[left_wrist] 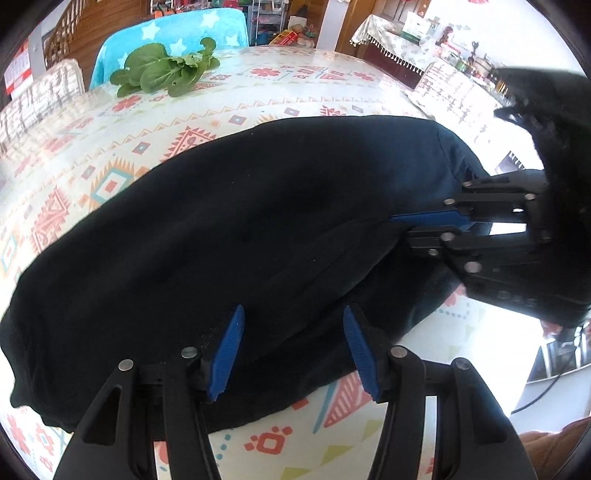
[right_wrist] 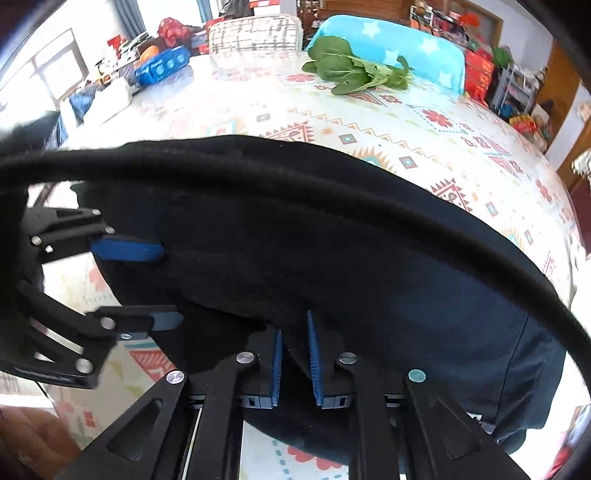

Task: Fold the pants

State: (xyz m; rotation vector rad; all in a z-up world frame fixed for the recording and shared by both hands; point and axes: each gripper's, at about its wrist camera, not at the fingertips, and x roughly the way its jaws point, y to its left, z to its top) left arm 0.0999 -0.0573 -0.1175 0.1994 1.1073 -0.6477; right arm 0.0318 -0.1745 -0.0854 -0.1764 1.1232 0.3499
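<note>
Black pants (left_wrist: pixel 229 229) lie folded lengthwise across the patterned tablecloth (left_wrist: pixel 110 122); they also fill the right wrist view (right_wrist: pixel 332 258). My left gripper (left_wrist: pixel 293 350) is open, its blue pads over the near edge of the pants. It shows in the right wrist view (right_wrist: pixel 155 288) at the left with jaws apart around the fabric edge. My right gripper (right_wrist: pixel 295 362) has its pads narrowly apart with a fold of pants cloth between them. In the left wrist view it (left_wrist: pixel 410 225) looks pinched on the pants' right end.
Leafy greens (left_wrist: pixel 166 70) lie at the table's far side (right_wrist: pixel 354 70). A blue star-patterned chair cover (left_wrist: pixel 173 33) and a checked chair (right_wrist: pixel 255 33) stand behind. A black cable (right_wrist: pixel 332 199) arcs across the right wrist view. Boxes and clutter (right_wrist: pixel 155 62) sit at the far left.
</note>
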